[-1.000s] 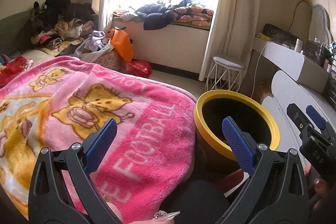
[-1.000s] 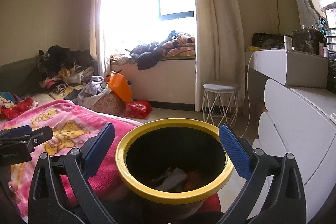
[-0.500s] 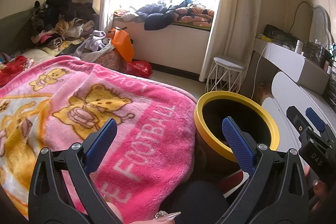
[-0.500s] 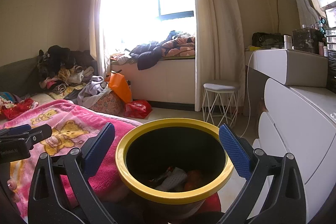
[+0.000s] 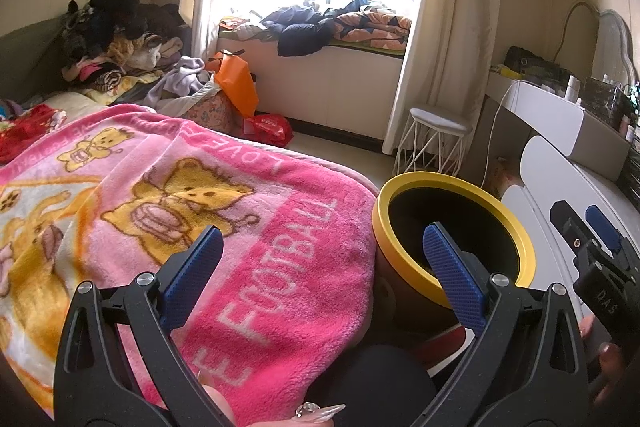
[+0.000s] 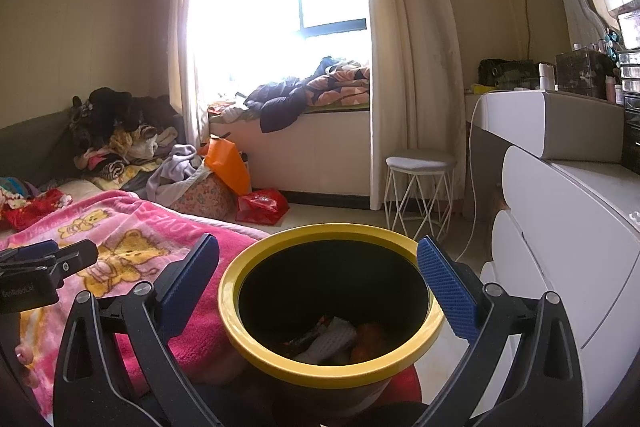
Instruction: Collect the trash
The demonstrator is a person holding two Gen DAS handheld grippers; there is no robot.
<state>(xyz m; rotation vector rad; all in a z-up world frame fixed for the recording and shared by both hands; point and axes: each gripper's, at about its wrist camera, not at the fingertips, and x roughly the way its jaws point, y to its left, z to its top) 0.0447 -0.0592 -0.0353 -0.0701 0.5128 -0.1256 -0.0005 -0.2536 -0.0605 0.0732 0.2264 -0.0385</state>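
Note:
A round bin with a yellow rim (image 6: 256,355) and black inside stands beside the bed. It holds trash (image 6: 332,339): white, dark and orange pieces at the bottom. My right gripper (image 6: 318,279) is open and empty, its blue pads spread just above the bin's rim. My left gripper (image 5: 320,267) is open and empty, over the edge of the pink blanket (image 5: 280,267), with the bin's rim (image 5: 472,187) to its right. The right gripper also shows at the right edge of the left wrist view (image 5: 592,251).
A pink bear-print blanket (image 6: 120,227) covers the bed on the left. White drawers (image 6: 560,227) stand on the right. A white wire stool (image 6: 420,183), an orange bag (image 6: 228,159), a red bag (image 6: 262,205) and piled clothes (image 6: 120,139) lie farther back near the window seat.
Both views have shifted very slightly. Both grippers stay open and empty; the bin and blanket have not moved.

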